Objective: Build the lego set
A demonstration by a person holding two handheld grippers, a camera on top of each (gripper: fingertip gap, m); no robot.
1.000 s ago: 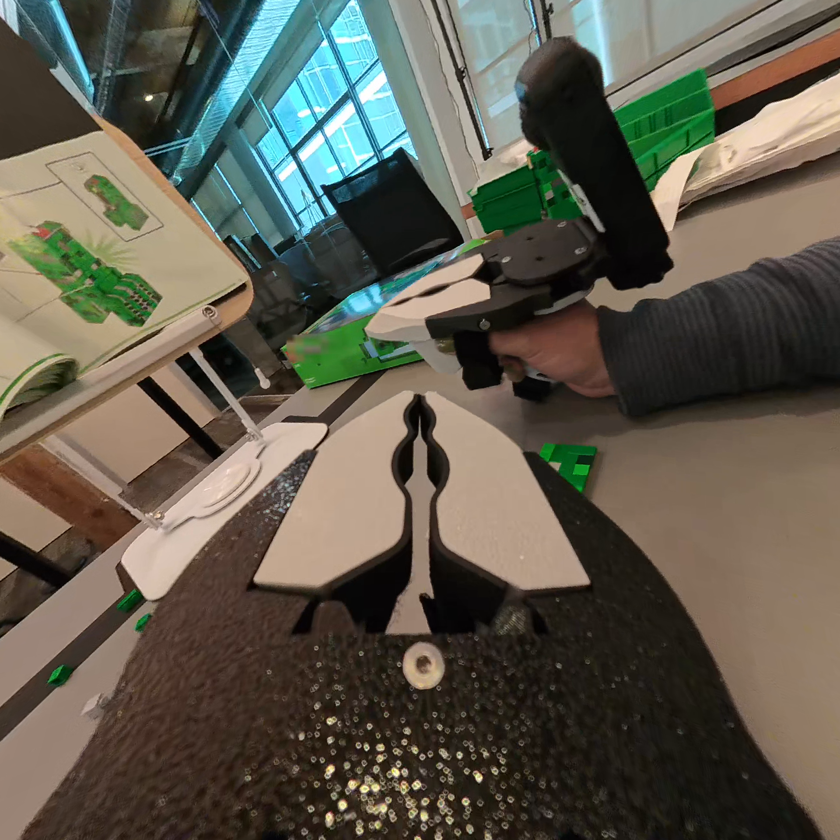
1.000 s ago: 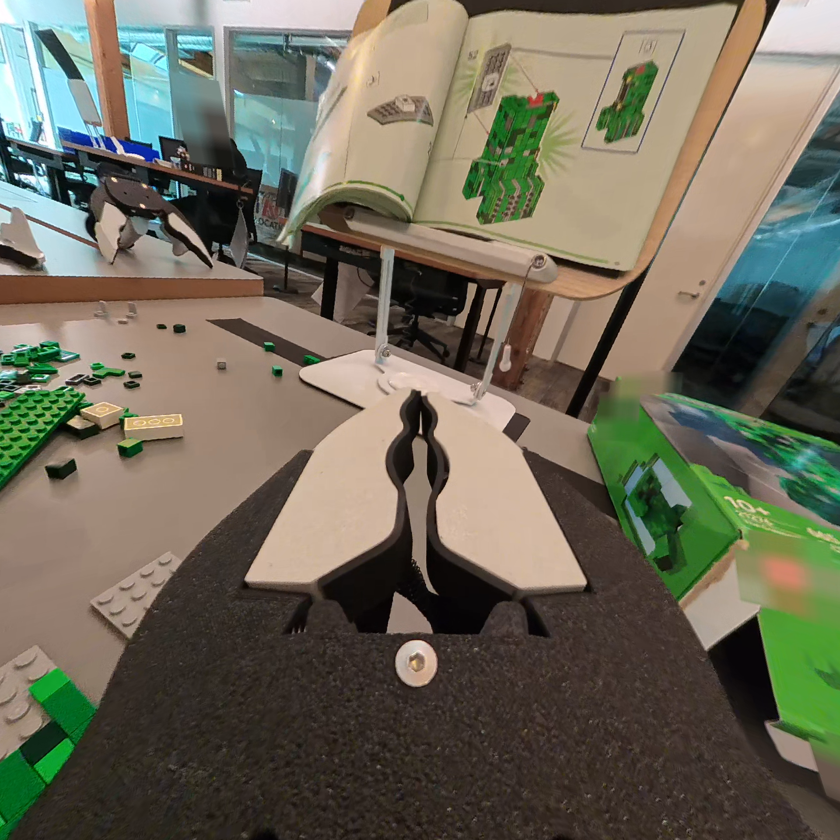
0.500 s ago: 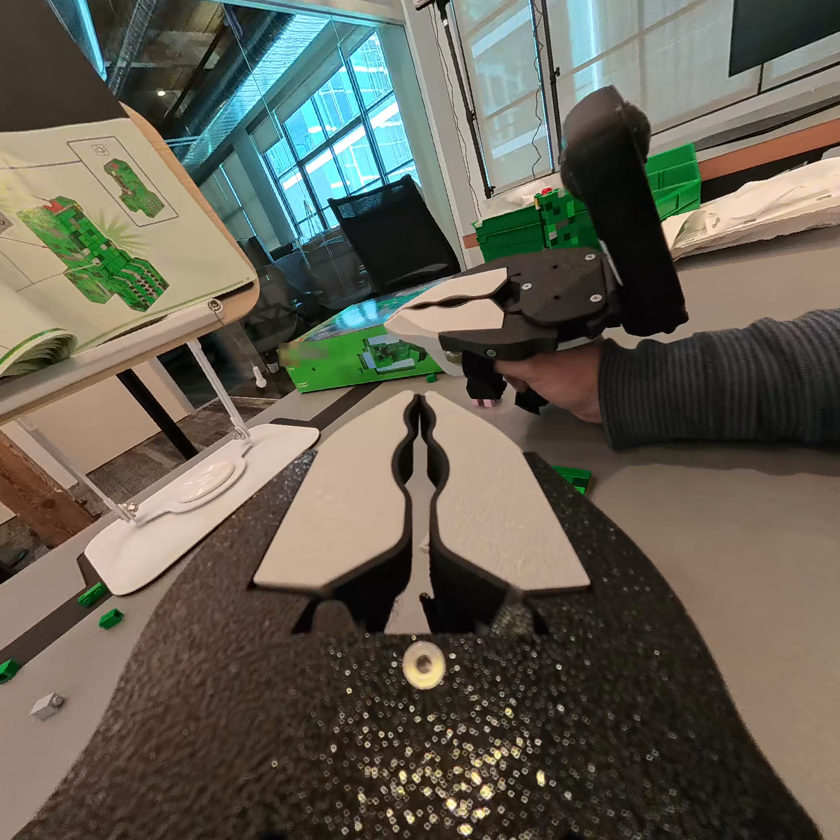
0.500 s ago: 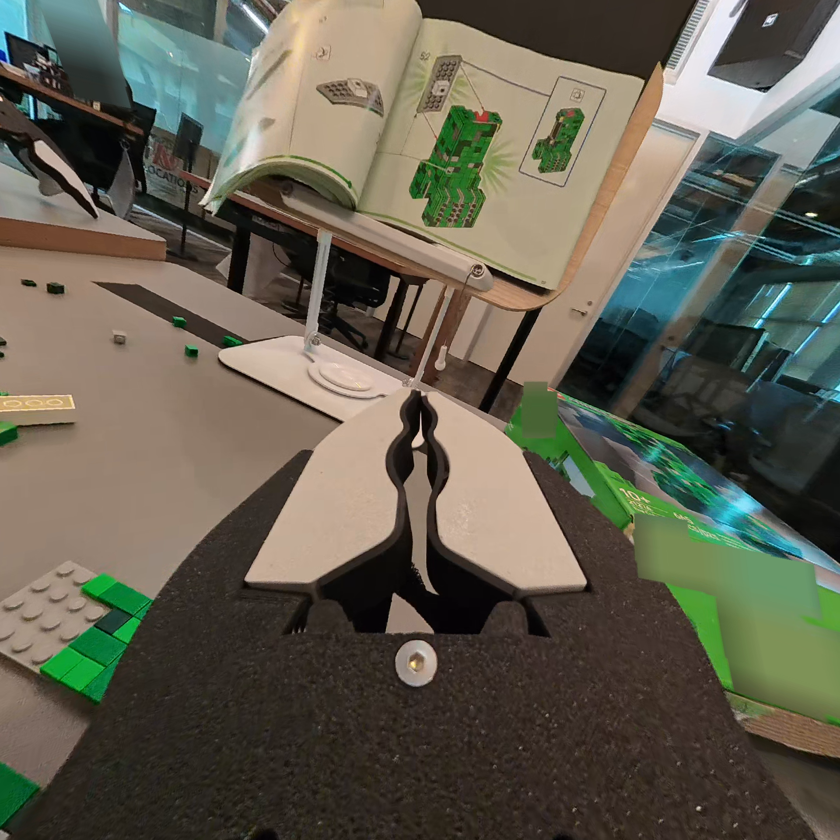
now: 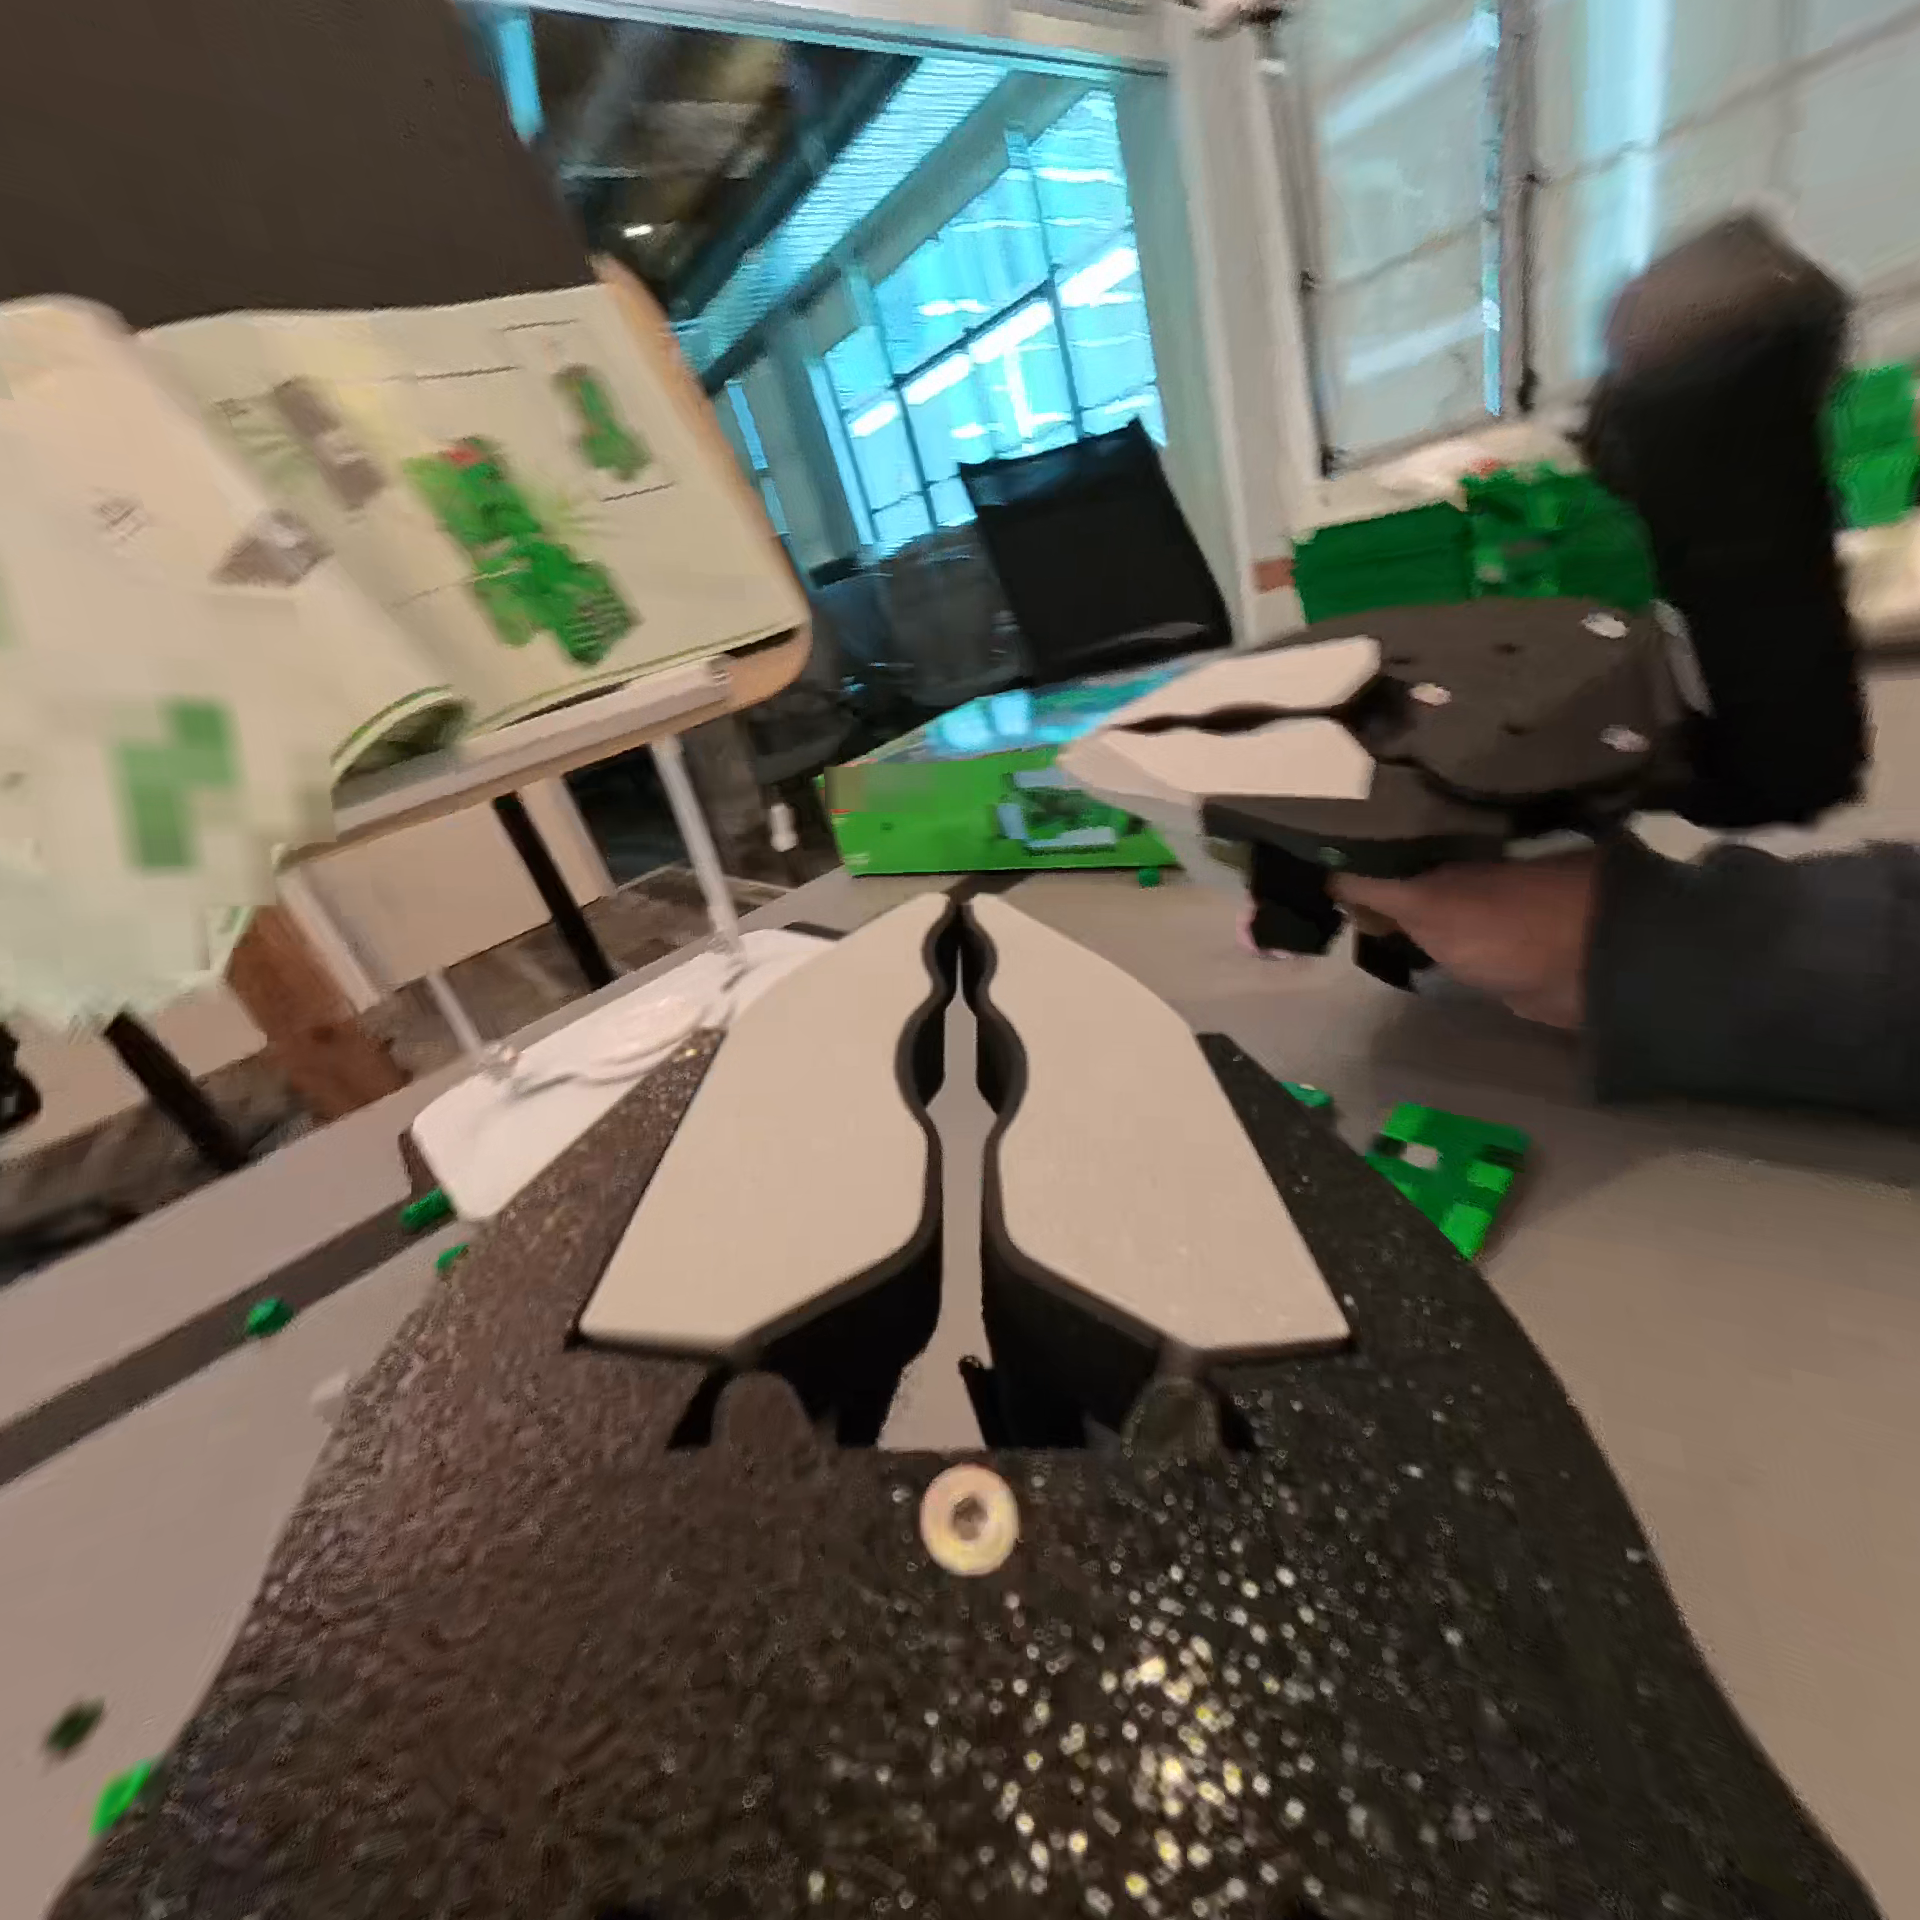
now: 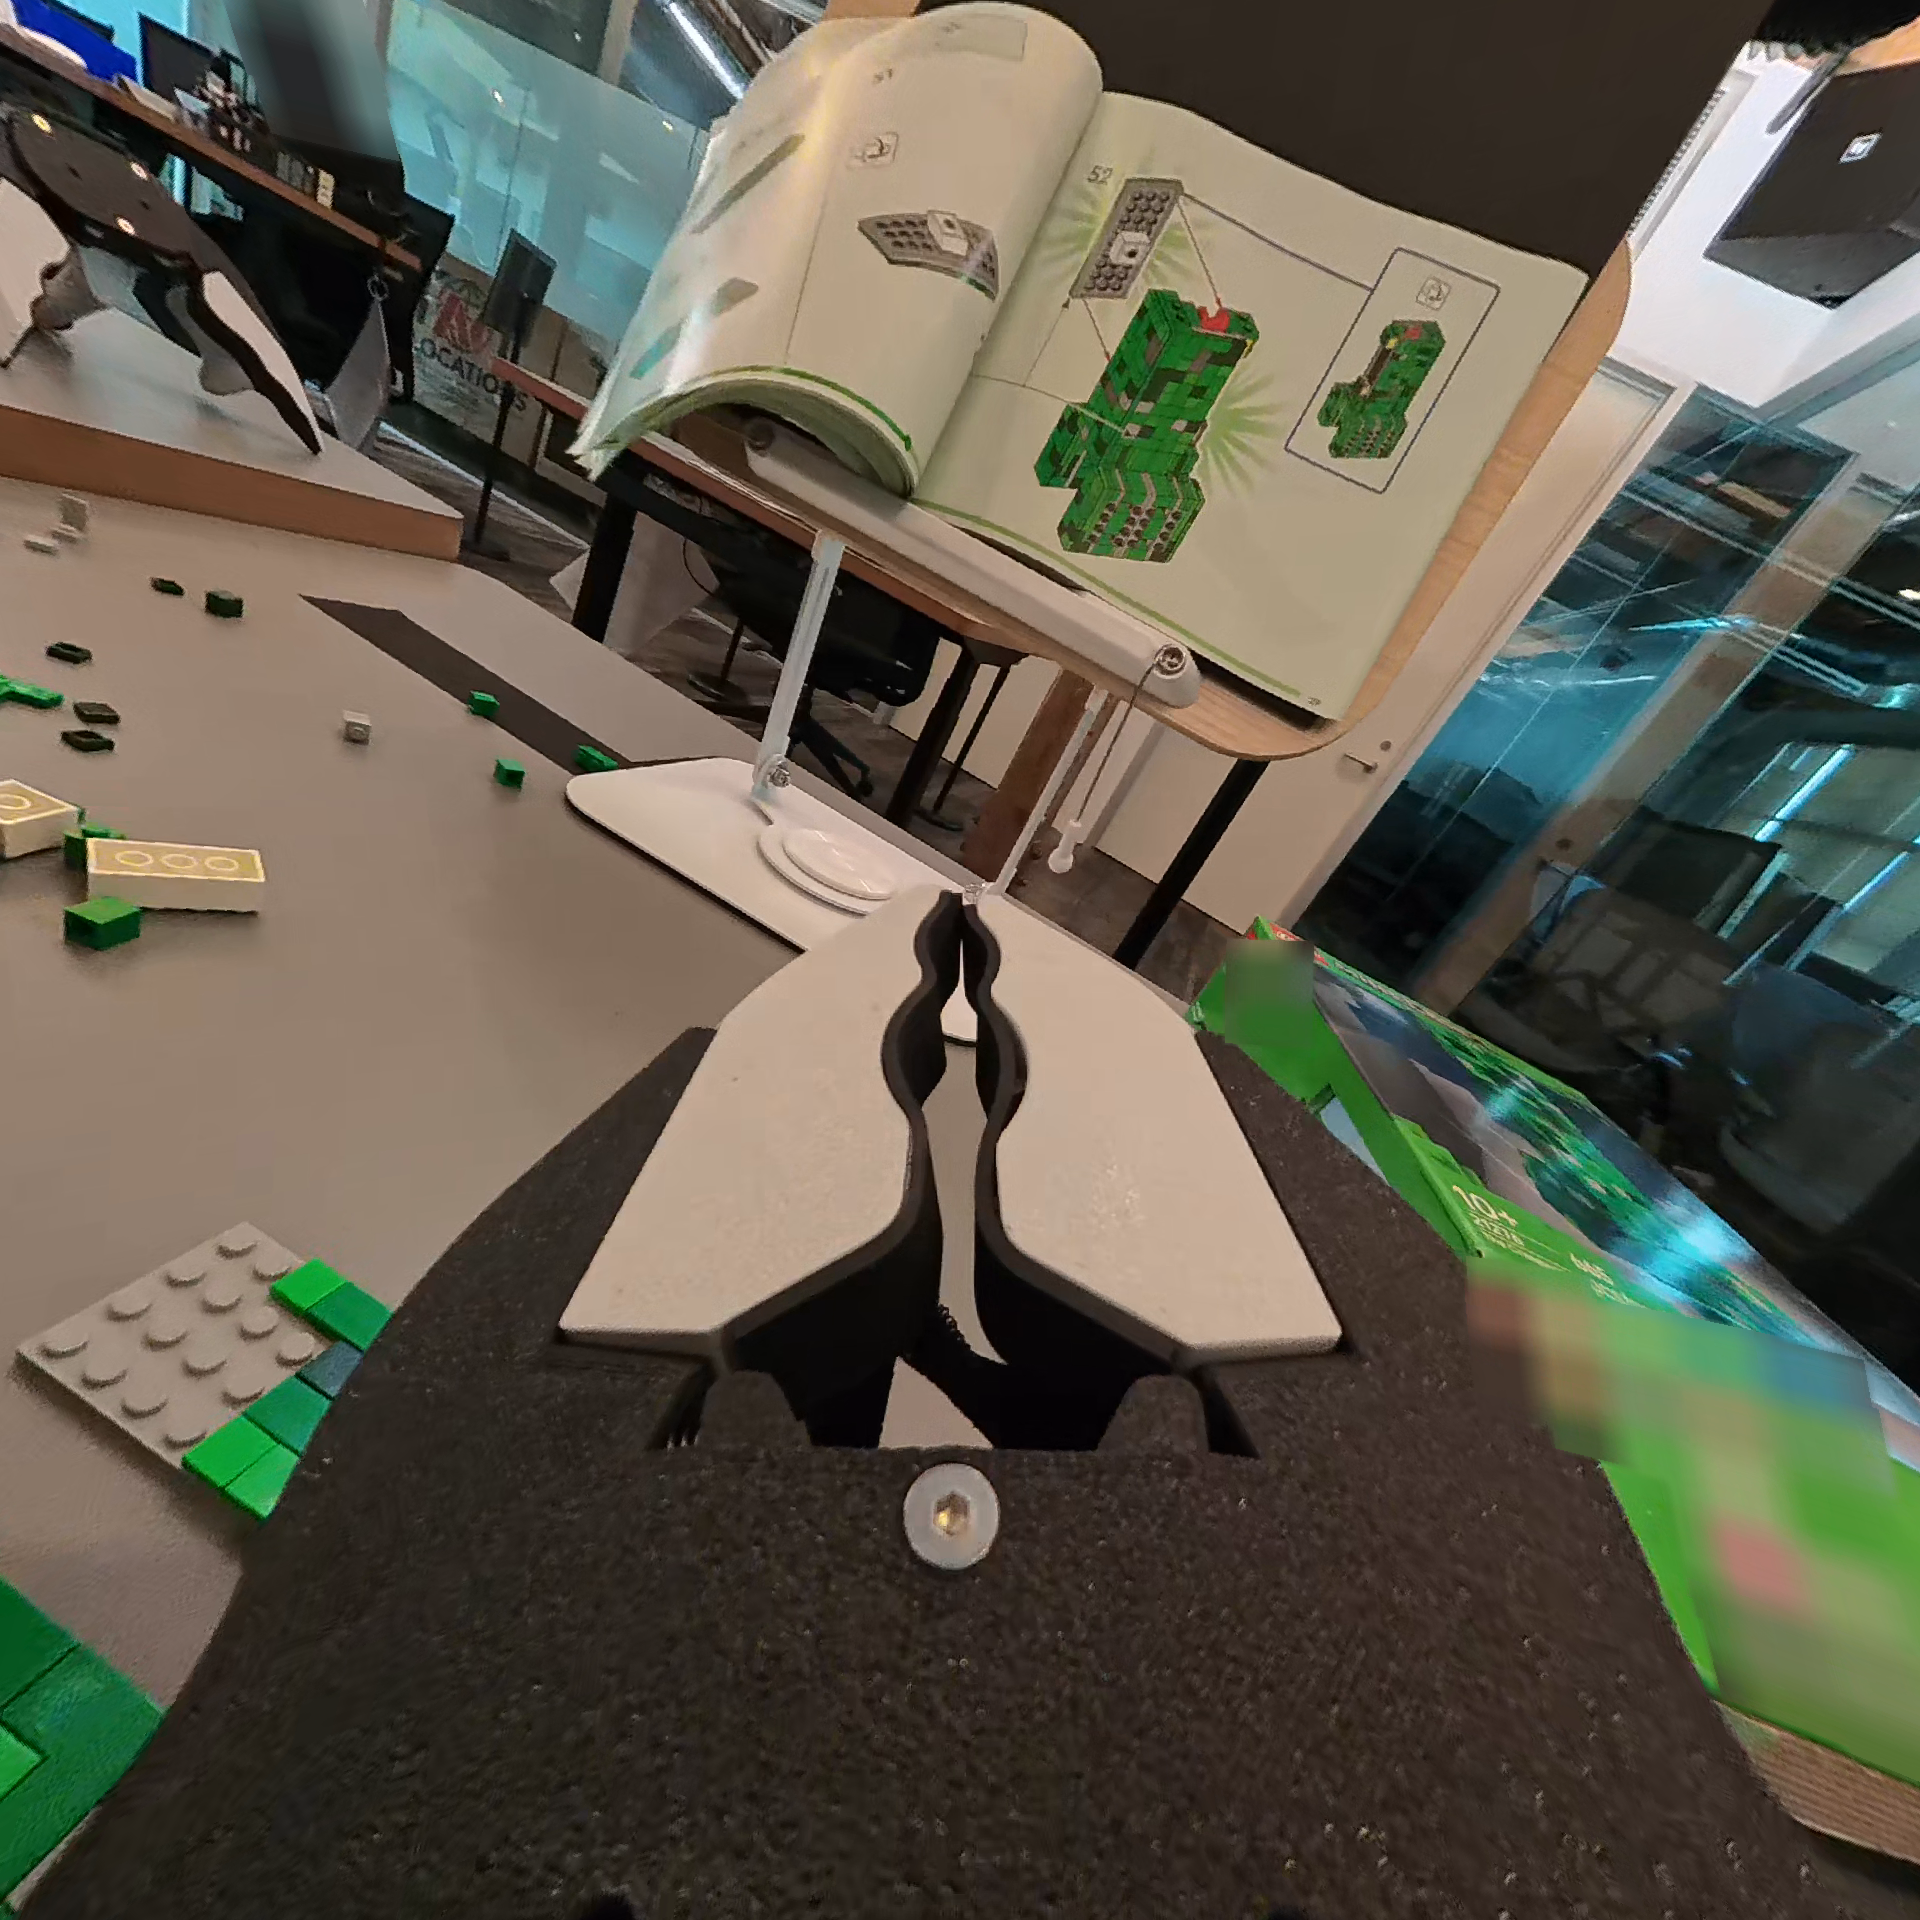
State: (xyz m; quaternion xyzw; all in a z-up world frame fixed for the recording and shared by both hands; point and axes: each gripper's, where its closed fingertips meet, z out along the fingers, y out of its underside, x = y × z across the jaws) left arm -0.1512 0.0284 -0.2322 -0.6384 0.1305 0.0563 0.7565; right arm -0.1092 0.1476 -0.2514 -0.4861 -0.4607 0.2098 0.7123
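Compared with a second ago, the left-hand view is smearing with motion and swinging leftward: the instruction booklet (image 5: 436, 540) is now filling far more of the upper left, and the other tong is sitting farther right. In the right-hand view the booklet is rising higher and a grey studded plate (image 6: 177, 1340) is coming into sight at lower left.

The left gripper (image 5: 957, 920) is hovering above the grey table (image 5: 1662, 1403) with its two pale, wavy-edged fingers (image 5: 790, 1143) closed tip to tip and nothing between them. Its body is black and coarsely grained. Ahead and to its left is standing the white, smooth base of the book stand (image 5: 582, 1070). To its right is lying a flat green brick piece (image 5: 1449, 1164). Farther ahead is resting a glossy green box (image 5: 935, 821).

The right gripper (image 6: 962, 914), seen also from the left view at (image 5: 1081, 743) in a hand (image 5: 1475, 935), is likewise closed and gripping nothing. Just ahead of its tips the stand's base (image 6: 675, 810) is lying, with the open booklet (image 6: 1039, 343) propped on a rounded wooden board above. To its left, small green and cream bricks (image 6: 171, 873) are scattering across the matt table (image 6: 416, 987); to its right is sitting the green box (image 6: 1475, 1174).
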